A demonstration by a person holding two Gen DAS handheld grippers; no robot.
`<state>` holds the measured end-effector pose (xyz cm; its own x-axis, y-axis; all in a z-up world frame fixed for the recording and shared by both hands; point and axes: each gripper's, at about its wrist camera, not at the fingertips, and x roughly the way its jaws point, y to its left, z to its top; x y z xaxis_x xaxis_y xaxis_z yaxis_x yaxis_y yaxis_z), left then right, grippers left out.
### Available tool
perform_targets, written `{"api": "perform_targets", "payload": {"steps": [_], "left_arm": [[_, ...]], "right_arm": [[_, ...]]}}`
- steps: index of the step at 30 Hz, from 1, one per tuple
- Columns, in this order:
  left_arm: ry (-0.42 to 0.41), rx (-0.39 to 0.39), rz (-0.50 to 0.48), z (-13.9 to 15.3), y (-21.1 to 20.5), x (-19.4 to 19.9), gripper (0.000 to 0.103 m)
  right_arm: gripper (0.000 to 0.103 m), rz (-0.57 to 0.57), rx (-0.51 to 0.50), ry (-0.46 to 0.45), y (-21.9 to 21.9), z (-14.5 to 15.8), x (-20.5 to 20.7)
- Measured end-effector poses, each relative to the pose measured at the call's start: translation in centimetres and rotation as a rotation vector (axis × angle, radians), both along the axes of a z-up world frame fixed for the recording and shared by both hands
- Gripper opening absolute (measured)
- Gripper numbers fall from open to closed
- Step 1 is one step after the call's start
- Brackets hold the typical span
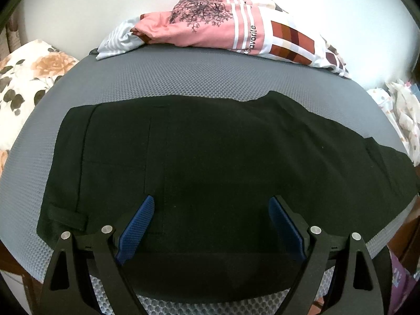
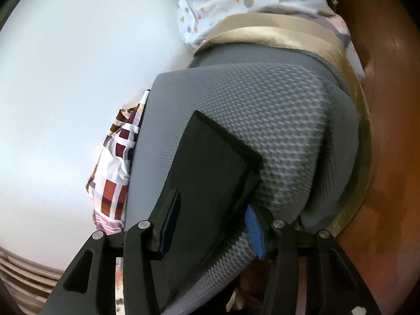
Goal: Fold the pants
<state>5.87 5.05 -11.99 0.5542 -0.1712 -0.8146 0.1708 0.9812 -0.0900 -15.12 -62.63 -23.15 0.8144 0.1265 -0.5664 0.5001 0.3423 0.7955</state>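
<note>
Black pants (image 1: 210, 144) lie flat across a grey mesh mat (image 1: 183, 73), with the waistband and a belt loop at the left and the legs running off to the right. My left gripper (image 1: 210, 215) hangs open and wide over the near part of the pants, with its blue pads (image 1: 136, 225) apart above the cloth. In the right wrist view the hem end of the pants (image 2: 210, 162) lies between the fingers of my right gripper (image 2: 211, 215). Its jaws stand partly apart. One pad (image 2: 170, 210) is at the cloth's top, the other (image 2: 253, 223) by the mat's (image 2: 275, 105) edge.
A pink and checked bedsheet (image 1: 223, 23) is bunched at the mat's far edge. A floral pillow (image 1: 26, 78) sits at the left, and a dotted white cloth (image 2: 223, 2) beyond the right end. A wooden bed frame (image 2: 388, 131) borders the mat. A white wall stands behind.
</note>
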Motion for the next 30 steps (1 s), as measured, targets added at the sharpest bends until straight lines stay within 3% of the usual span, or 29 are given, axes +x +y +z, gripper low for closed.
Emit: {"api": "perform_targets", "payload": {"steps": [1,2,7,15,22,30], "left_arm": [[-0.001,-0.002,0.002,0.1,0.0,0.0,0.089],[-0.004,-0.002,0.006,0.3,0.1,0.0,0.089],[-0.024,-0.032,0.056,1.2,1.2,0.1,0.089],[-0.001,-0.059,0.086,0.9,1.9,0.3,0.089],[-0.003,-0.034,0.053,1.0,0.8,0.2,0.089],[-0.015,-0.017,0.025,1.3,0.1,-0.1,0.089]], "right_arm": [[0.013,0.016,-0.014,0.041,0.1,-0.1,0.5],[0.011,0.018,0.002,0.043,0.1,-0.5,0.6],[0.009,0.03,-0.035,0.029,0.3,0.8,0.6],[0.009,0.114,-0.16,-0.064,3.8,7.4,2.5],[0.009,0.358,-0.189,-0.17,13.5,11.3,7.8],[0.008,0.649,-0.162,-0.16,26.2,9.8,14.0]]}}
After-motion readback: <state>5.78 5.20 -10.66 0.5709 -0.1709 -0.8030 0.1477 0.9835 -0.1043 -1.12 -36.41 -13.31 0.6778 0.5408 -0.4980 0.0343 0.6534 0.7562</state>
